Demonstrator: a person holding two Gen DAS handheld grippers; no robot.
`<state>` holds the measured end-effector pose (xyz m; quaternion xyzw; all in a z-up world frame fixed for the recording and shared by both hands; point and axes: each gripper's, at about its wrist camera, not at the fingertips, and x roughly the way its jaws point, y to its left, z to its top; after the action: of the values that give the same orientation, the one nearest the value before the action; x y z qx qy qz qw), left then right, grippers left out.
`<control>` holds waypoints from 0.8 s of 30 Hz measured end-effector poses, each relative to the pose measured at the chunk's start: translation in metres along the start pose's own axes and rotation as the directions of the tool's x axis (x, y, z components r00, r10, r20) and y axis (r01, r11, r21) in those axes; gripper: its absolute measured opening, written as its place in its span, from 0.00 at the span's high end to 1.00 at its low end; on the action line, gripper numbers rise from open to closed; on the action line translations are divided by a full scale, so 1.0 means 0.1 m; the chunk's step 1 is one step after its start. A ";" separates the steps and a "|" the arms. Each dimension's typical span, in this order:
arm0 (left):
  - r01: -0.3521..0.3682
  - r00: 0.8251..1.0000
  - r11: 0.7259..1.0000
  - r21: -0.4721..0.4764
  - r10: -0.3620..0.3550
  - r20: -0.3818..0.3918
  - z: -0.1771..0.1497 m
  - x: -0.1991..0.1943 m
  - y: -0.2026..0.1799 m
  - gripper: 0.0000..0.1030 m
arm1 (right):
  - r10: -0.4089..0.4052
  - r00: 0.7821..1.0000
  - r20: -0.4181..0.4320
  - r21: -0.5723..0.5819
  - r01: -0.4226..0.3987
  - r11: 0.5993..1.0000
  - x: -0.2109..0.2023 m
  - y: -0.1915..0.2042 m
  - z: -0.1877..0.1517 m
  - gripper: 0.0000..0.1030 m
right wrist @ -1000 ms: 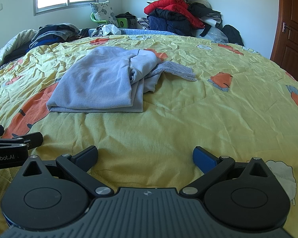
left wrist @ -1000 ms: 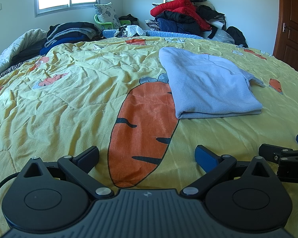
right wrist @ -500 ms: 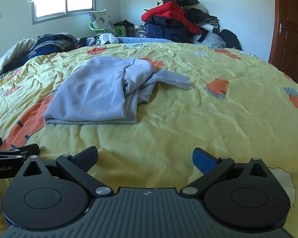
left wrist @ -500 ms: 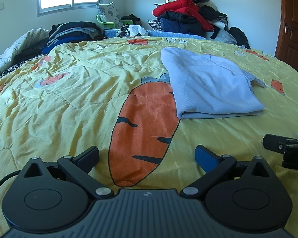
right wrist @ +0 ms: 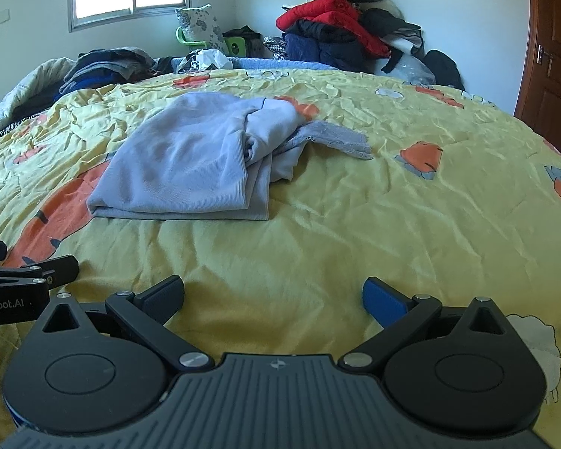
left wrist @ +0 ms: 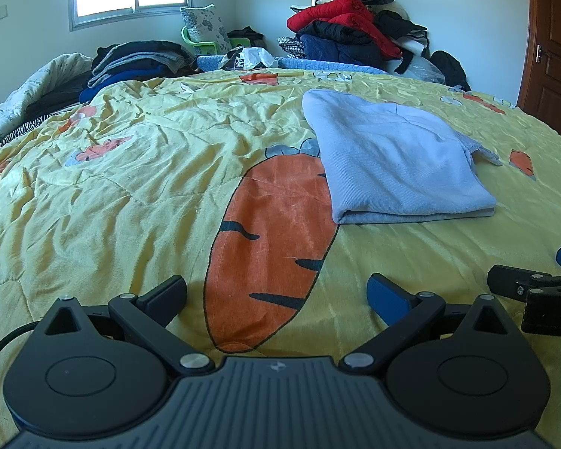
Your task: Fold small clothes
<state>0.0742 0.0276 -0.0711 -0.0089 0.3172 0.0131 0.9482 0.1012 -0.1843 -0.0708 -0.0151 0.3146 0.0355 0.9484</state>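
Since a second ago both views have crept a little toward the pale blue garment (right wrist: 190, 164), which shows larger. Our left tool (left wrist: 276, 295) and right tool (right wrist: 273, 295) hang spread wide, holding nothing. That garment lies half-folded at mid-frame on the bed (right wrist: 392, 232) — centre-left in our right view, upper right in our left — long axis running away, bare quilt all round.

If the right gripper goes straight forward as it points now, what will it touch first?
Probably the yellow bedspread: the open right gripper aims over bare cover. The blue garment lies left of that line, though depth is unclear.
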 end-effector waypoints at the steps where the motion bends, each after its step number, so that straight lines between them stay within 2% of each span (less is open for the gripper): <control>1: 0.000 1.000 1.000 0.000 0.000 0.000 0.00 0.00 0.00 0.00 | -0.001 1.000 -0.001 -0.002 0.001 1.000 0.00 0.00 0.00 0.00; 24: 0.000 1.000 1.000 0.000 0.000 0.000 0.00 0.00 0.00 0.00 | 0.001 1.000 -0.004 -0.011 -0.001 1.000 0.00 0.01 0.00 0.00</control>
<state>0.0742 0.0277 -0.0711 -0.0091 0.3173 0.0130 0.9482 0.1013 -0.1834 -0.0711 -0.0203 0.3162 0.0375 0.9477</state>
